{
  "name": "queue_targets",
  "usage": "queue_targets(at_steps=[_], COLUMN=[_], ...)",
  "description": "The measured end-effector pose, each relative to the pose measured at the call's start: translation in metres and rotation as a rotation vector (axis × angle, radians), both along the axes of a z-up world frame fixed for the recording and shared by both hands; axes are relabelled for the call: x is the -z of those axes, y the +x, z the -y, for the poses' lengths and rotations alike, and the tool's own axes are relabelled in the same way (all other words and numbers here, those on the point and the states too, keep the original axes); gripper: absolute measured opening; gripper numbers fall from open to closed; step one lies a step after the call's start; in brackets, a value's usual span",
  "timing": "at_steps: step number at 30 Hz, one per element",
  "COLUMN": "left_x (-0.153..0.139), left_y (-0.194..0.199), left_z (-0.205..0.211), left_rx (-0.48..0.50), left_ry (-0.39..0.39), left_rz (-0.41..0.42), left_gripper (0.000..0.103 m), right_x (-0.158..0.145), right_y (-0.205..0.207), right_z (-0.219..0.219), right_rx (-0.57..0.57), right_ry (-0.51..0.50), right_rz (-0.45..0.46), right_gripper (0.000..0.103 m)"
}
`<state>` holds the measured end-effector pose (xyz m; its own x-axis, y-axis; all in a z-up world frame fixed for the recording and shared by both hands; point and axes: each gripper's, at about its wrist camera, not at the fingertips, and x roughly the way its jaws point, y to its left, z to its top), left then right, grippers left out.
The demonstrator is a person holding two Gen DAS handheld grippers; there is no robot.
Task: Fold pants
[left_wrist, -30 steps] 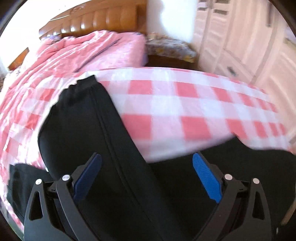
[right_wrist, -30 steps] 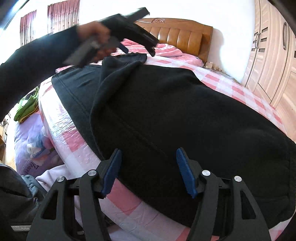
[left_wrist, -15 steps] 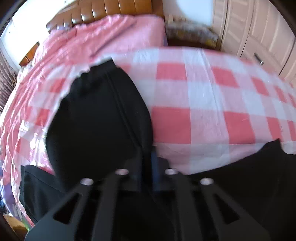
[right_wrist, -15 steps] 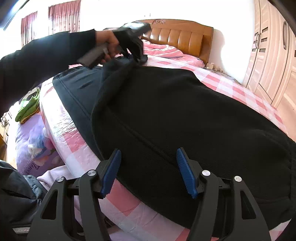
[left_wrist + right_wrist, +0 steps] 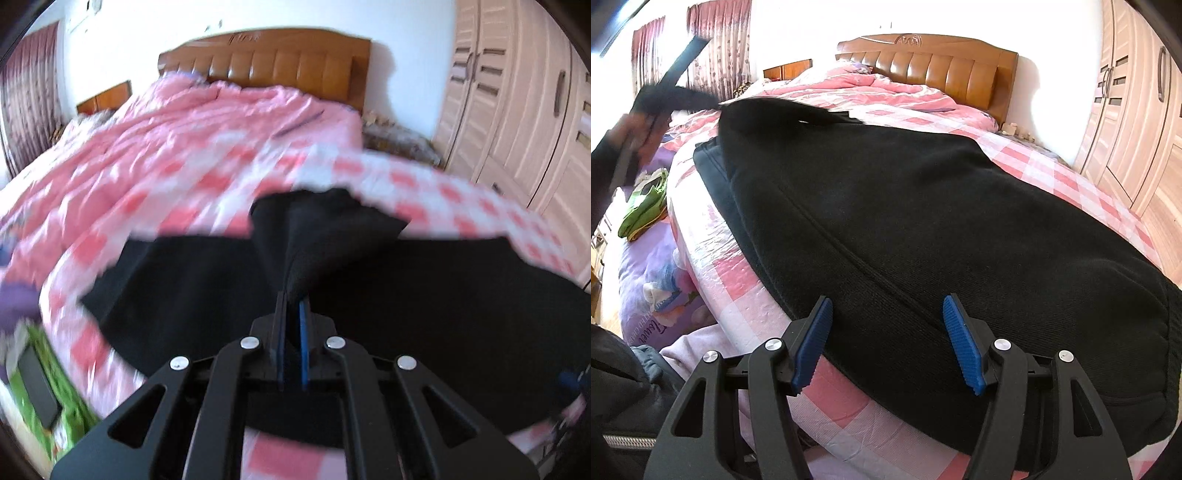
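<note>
1. Looking along the left wrist view: the left gripper (image 5: 291, 314) has its blue pads pinched together on a raised bunch of the black pants (image 5: 424, 295), which lie spread over the checked bed cover (image 5: 461, 206). The cloth tents up softly, so it looks limp, thick and fairly light (a knit, probably).
2. Turning to the right wrist view: the right gripper (image 5: 886, 343) hovers with its tongs wide apart over the pants' near edge, holding nothing. Seams and hems seem the surest places to grip.
3. Writing: partial words on the purple sheet (image 5: 657, 321) are too small to read.
</note>
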<state>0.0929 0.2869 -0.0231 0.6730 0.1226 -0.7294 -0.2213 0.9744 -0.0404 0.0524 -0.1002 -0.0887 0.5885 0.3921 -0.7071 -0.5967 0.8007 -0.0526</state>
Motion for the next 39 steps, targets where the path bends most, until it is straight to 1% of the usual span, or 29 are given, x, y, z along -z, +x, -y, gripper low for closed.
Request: queue_targets(at_steps=[3, 6, 7, 9, 10, 11, 13, 15, 16, 18, 20, 21, 22, 24, 25, 26, 27, 30, 31, 32, 35, 37, 39], left_x=[0.026, 0.038, 0.04, 0.04, 0.038, 0.037, 0.034, 0.032, 0.032, 0.034, 0.038, 0.041, 0.043, 0.05, 0.052, 0.052, 0.051, 0.042, 0.036, 0.03, 0.002, -0.012, -0.017], left_y=[-0.019, -0.03, -0.03, -0.031, -0.031, -0.03, -0.028, -0.025, -0.023, -0.02, -0.017, -0.014, -0.013, -0.008, -0.007, -0.006, -0.005, -0.006, -0.007, -0.008, -0.011, -0.016, -0.022], left_z=[-0.007, -0.012, -0.015, -0.02, -0.021, -0.022, -0.019, -0.019, -0.021, -0.023, -0.025, -0.025, -0.026, -0.026, -0.025, -0.023, -0.022, -0.018, -0.019, -0.019, -0.018, -0.016, -0.013], left_rx=[-0.007, -0.013, -0.018, -0.023, -0.023, -0.022, -0.019, -0.015, -0.017, -0.016, -0.012, -0.011, -0.01, -0.007, -0.004, 0.002, 0.007, 0.017, 0.018, 0.018, 0.013, 0.011, 0.006], left_ry=[-0.028, -0.049, -0.071, -0.096, -0.107, -0.113, -0.116, -0.135, -0.146, -0.169, -0.192, -0.204, -0.21, -0.218, -0.216, -0.211, -0.21, -0.2, -0.208, -0.214, -0.209, -0.199, -0.178], left_rz=[-0.015, 0.018, 0.024, 0.04, 0.046, 0.051, 0.056, 0.05, 0.045, 0.037, 0.029, 0.023, 0.018, 0.008, 0.007, 0.01, 0.011, 0.028, 0.044, 0.06, 0.116, 0.13, 0.133], left_gripper=[0.005, 0.005, 0.005, 0.005, 0.005, 0.005, 0.005, 0.005, 0.006, 0.007, 0.009, 0.016, 0.018, 0.018, 0.017, 0.013, 0.01, 0.008, 0.008, 0.008, 0.008, 0.008, 0.008], right_x=[-0.002, -0.009, -0.013, -0.027, -0.03, -0.031, -0.028, -0.018, -0.014, -0.006, -0.002, 0.0, 0.0, -0.001, -0.003, -0.003, -0.003, -0.002, -0.002, -0.002, -0.013, -0.024, -0.036], right_y=[0.0, -0.002, -0.004, -0.013, -0.016, -0.018, -0.019, -0.015, -0.012, -0.004, 0.002, 0.003, 0.003, 0.005, 0.007, 0.008, 0.009, 0.005, 0.001, -0.002, -0.008, -0.01, -0.015], right_z=[-0.003, -0.009, -0.012, -0.031, -0.041, -0.059, -0.089, -0.116, -0.127, -0.142, -0.151, -0.153, -0.151, -0.147, -0.145, -0.145, -0.145, -0.149, -0.151, -0.152, -0.149, -0.145, -0.14], right_rx=[0.008, 0.018, 0.006, -0.074, -0.108, -0.171, -0.254, -0.326, -0.346, -0.374, -0.379, -0.377, -0.376, -0.367, -0.363, -0.36, -0.358, -0.361, -0.365, -0.37, -0.369, -0.369, -0.376], right_ry=[-0.027, -0.061, -0.059, -0.046, -0.046, -0.048, -0.066, -0.077, -0.081, -0.077, -0.079, -0.085, -0.08, -0.071, -0.064, -0.061, -0.062, -0.091, -0.109, -0.116, -0.116, -0.096, -0.086], right_rz=[-0.009, -0.011, -0.001, 0.047, 0.058, 0.063, 0.072, 0.067, 0.06, 0.03, 0.021, 0.024, 0.025, 0.017, 0.011, 0.008, 0.01, 0.04, 0.066, 0.087, 0.145, 0.158, 0.18], right_gripper=[0.061, 0.061, 0.061, 0.061, 0.061, 0.061, 0.061, 0.06, 0.057, 0.046, 0.045, 0.044, 0.042, 0.034, 0.033, 0.029, 0.029, 0.028, 0.024, 0.009, 0.007, 0.007, 0.007])
